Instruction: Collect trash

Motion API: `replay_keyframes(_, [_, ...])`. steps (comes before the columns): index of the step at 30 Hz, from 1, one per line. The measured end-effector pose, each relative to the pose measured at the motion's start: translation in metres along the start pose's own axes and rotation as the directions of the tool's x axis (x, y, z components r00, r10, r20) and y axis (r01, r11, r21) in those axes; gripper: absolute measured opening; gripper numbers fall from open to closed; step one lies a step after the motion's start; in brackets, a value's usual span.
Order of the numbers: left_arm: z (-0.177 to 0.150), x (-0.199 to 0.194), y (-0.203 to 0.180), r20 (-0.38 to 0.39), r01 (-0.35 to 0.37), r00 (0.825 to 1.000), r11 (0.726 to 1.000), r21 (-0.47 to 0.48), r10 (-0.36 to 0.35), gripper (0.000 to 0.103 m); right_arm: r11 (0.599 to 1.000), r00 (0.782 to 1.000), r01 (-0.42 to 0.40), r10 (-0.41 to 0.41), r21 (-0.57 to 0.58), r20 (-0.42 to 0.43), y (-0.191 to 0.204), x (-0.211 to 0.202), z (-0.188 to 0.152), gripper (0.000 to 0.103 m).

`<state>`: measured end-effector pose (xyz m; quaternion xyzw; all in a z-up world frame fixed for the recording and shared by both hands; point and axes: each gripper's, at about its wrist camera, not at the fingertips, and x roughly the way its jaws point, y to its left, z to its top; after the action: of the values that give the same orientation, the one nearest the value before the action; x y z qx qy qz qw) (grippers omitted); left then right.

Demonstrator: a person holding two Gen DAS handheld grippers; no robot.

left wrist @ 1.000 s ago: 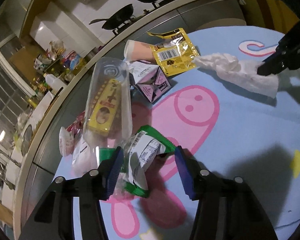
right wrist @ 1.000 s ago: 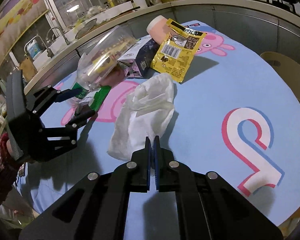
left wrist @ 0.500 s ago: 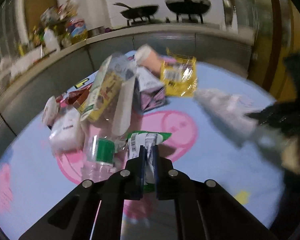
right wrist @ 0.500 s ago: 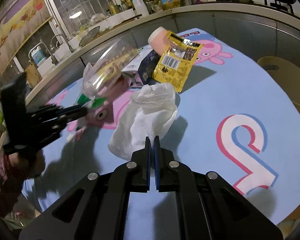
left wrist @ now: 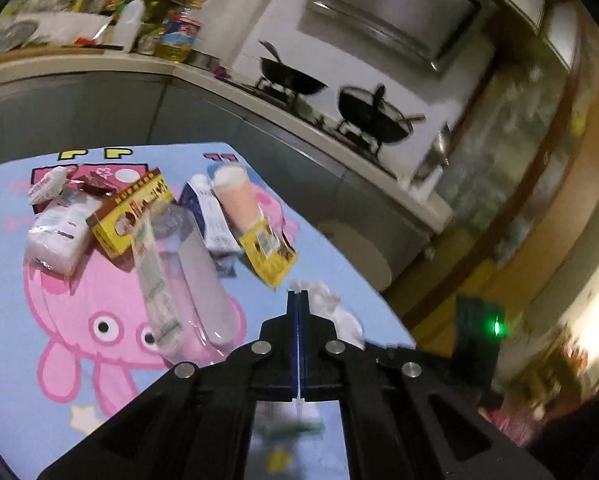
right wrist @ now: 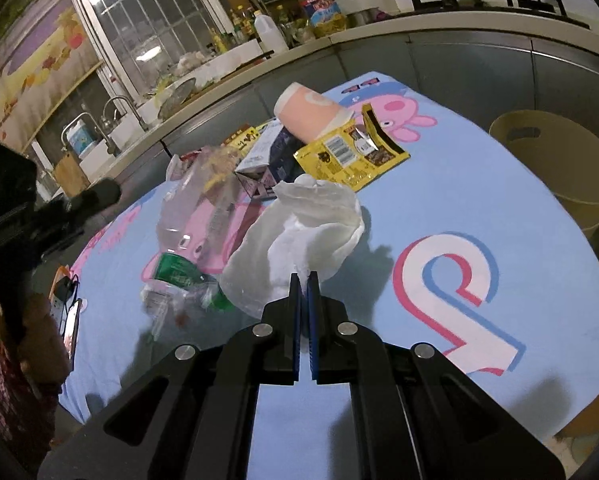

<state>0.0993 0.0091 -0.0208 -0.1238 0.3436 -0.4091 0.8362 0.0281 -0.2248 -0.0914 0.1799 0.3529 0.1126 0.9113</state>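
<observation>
In the left wrist view my left gripper (left wrist: 298, 300) is shut. A thin white edge shows between its pads, and a blurred green-and-white wrapper (left wrist: 295, 420) hangs just under them, above the table. My right gripper (right wrist: 304, 280) is shut on the near edge of a crumpled white tissue (right wrist: 299, 232), which also shows behind the left fingertips (left wrist: 335, 308). A crushed clear bottle (right wrist: 191, 208) lies left of the tissue. Behind it lie a yellow snack packet (right wrist: 351, 152), a pink cup (right wrist: 311, 114) and a purple-and-white carton (right wrist: 267, 152). The left gripper (right wrist: 107, 194) shows dark and blurred at that view's left.
A blue cartoon tablecloth (right wrist: 479, 200) covers the table. A yellow-brown box (left wrist: 127, 216) and a white packet (left wrist: 59, 236) lie at the pile's far side. A beige bin (right wrist: 555, 160) stands beside the table's right edge. A phone (right wrist: 69, 320) sits at the left edge.
The left jaws closed on the green-and-white wrapper; the gripper then rose and rolled, so the pile now sits lower left. The right gripper shifted slightly with the tissue.
</observation>
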Motion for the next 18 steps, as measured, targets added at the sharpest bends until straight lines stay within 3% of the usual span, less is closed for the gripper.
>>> replay_keyframes(3, [0.008,0.0,0.004,0.01,-0.025,1.0,0.999,-0.028,0.025,0.001,1.0,1.0,-0.012,0.012,-0.012,0.005,0.002,0.0,0.001,0.003])
replay_keyframes(6, [0.005,0.001,-0.007,-0.021,-0.067,0.998,0.998,0.011,0.067,0.002,1.0,1.0,-0.011,0.011,-0.004,0.009,0.0,-0.002,-0.002,0.003])
replay_keyframes(8, [-0.004,0.004,-0.014,-0.06,-0.087,0.994,0.995,0.044,0.089,0.015,1.0,1.0,-0.011,0.011,0.014,0.006,-0.005,-0.001,-0.002,0.003])
replay_keyframes(10, [-0.016,0.005,-0.023,-0.097,-0.118,0.987,0.99,0.083,0.126,0.042,1.0,1.0,-0.008,0.008,0.022,0.009,-0.008,-0.002,-0.003,0.003])
replay_keyframes(12, [-0.023,0.006,-0.027,-0.113,-0.123,0.985,0.989,0.086,0.133,0.052,1.0,1.0,-0.005,0.005,0.018,0.013,-0.009,-0.004,-0.003,0.003])
replay_keyframes(15, [-0.036,0.016,-0.036,-0.164,-0.082,0.982,0.995,0.061,0.091,0.054,1.0,1.0,-0.003,0.003,0.023,0.009,-0.011,-0.004,-0.005,0.003])
replay_keyframes(18, [-0.052,0.032,-0.059,-0.191,-0.105,0.972,0.981,0.163,0.136,0.073,0.999,1.0,-0.003,0.003,0.032,0.003,-0.013,-0.004,-0.008,0.003])
